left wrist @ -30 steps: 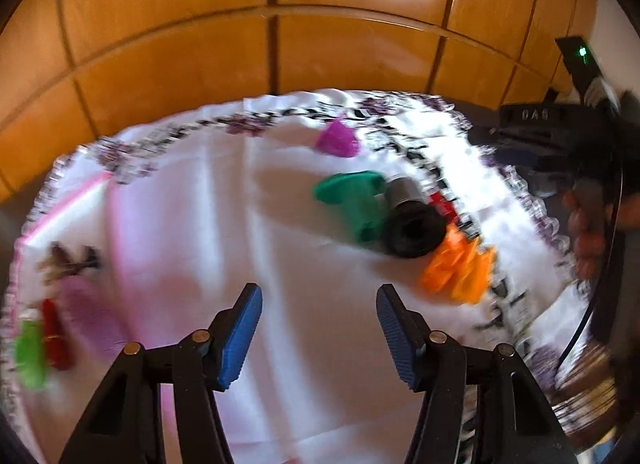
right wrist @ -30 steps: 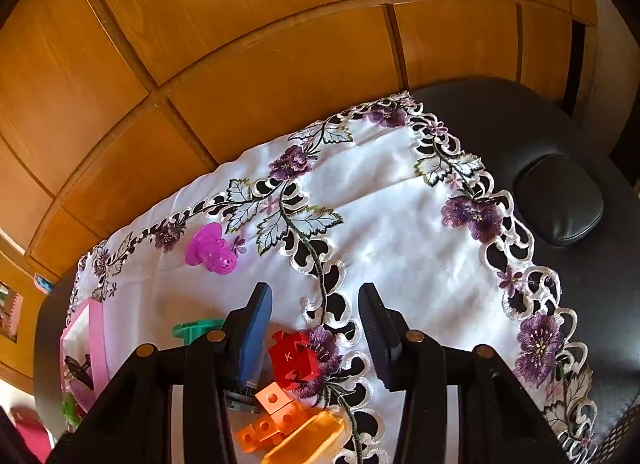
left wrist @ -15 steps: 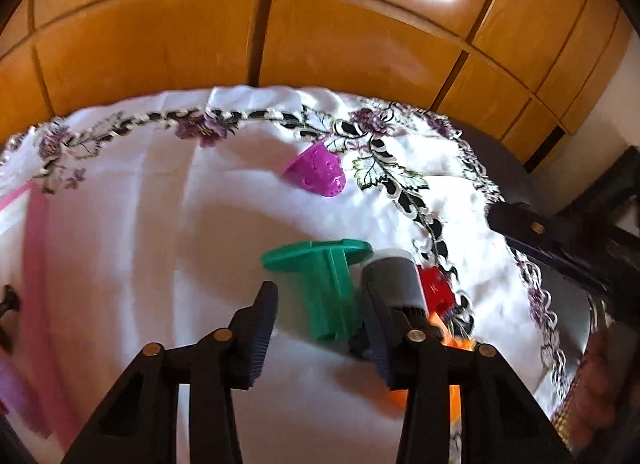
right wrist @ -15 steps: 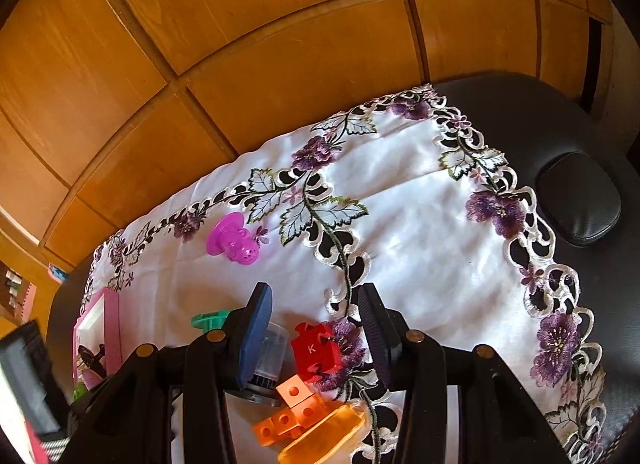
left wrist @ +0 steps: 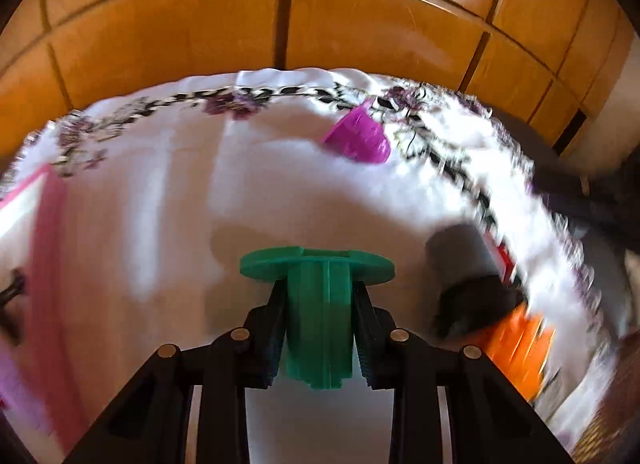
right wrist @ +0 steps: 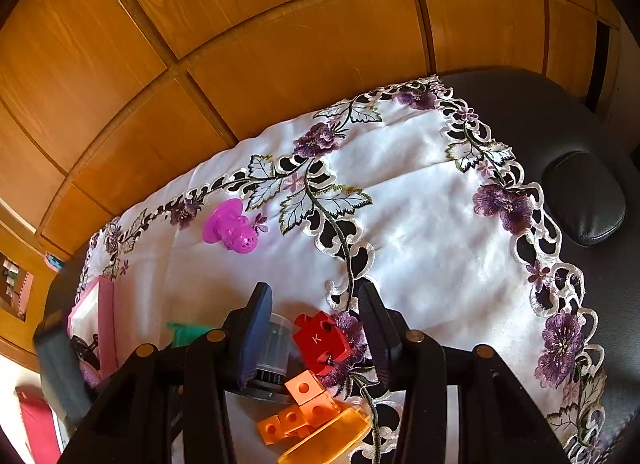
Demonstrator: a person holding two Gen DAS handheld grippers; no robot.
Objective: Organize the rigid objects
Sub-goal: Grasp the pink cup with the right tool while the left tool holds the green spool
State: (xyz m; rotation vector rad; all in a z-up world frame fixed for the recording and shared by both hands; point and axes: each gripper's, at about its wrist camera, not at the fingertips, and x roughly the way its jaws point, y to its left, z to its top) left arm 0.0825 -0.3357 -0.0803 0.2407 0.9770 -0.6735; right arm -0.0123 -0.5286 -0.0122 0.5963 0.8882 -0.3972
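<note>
Wood panels [right wrist: 248, 43]: orange-brown wall behind everything, fills top of both views.
Bench [right wrist: 592, 336]: dark padded surface, shows at R side around the cloth; oval dark cushion [right wrist: 584, 199] set into it.
Cloth [right wrist: 420, 232]: white w/ purple flower + cutwork border, covers most of the bench; all pieces lie on it.
Pink tray [right wrist: 105, 320]: far L edge of cloth, pink rim, small dark + purple bits inside, too blurred to name.
My left tool [left wrist: 320, 334]: clenched on the green spool [left wrist: 320, 304]; jaws have just been closing, pads now press its ribbed stem from both sides, round flange pointing away from me, sitting just past the pad tips. Whether the spool is off the cloth or resting on it, can't tell.
My right tool [right wrist: 316, 328]: jaws part-way apart, grasping nothing; hangs above the pile at cloth's near edge.
Grey canister [right wrist: 274, 348]: clear/grey cylinder w/ black cap, on its side, just R of the green spool, partly behind my right tool's L pad.
Orange blocks [right wrist: 304, 412]: linked cubes w/ holes + flat orange piece, nearest me, touching the canister.
Red puzzle piece [right wrist: 320, 340]: letter K on it, between my right tool's pads in view but lower down, on the border embroidery.
Magenta toy [right wrist: 232, 225]: alone near far border, well apart from the pile.
</note>
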